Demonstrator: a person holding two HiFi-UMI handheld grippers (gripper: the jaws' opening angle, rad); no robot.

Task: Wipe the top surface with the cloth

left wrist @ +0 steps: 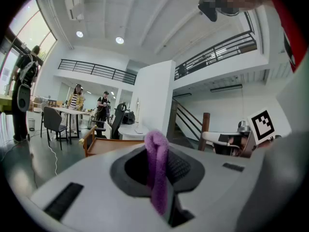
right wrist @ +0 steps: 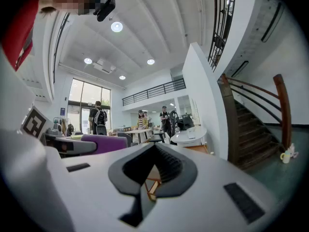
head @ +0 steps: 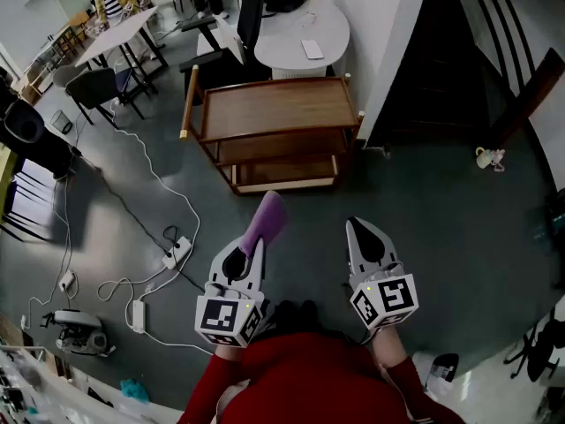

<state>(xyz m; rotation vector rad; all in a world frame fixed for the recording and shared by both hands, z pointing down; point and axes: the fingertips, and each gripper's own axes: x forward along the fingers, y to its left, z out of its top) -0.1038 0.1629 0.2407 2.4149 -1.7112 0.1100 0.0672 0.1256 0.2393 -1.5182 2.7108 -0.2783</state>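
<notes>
A wooden cart [head: 275,106] with a bare brown top stands ahead of me on the grey floor; its top [left wrist: 116,144] shows past the left jaws. My left gripper [head: 254,239] is shut on a purple cloth [head: 265,221], which sticks up between the jaws [left wrist: 157,170] and is well short of the cart. My right gripper [head: 361,234] hangs beside it, shut and empty [right wrist: 145,190]. From the right gripper view, the purple cloth [right wrist: 104,142] shows to the left.
White cables and a power strip [head: 177,253] lie on the floor to the left. A round white table [head: 300,34] stands behind the cart, dark stairs [head: 459,51] to the right. Black chairs [head: 93,87] and people at a table [head: 119,25] are far left.
</notes>
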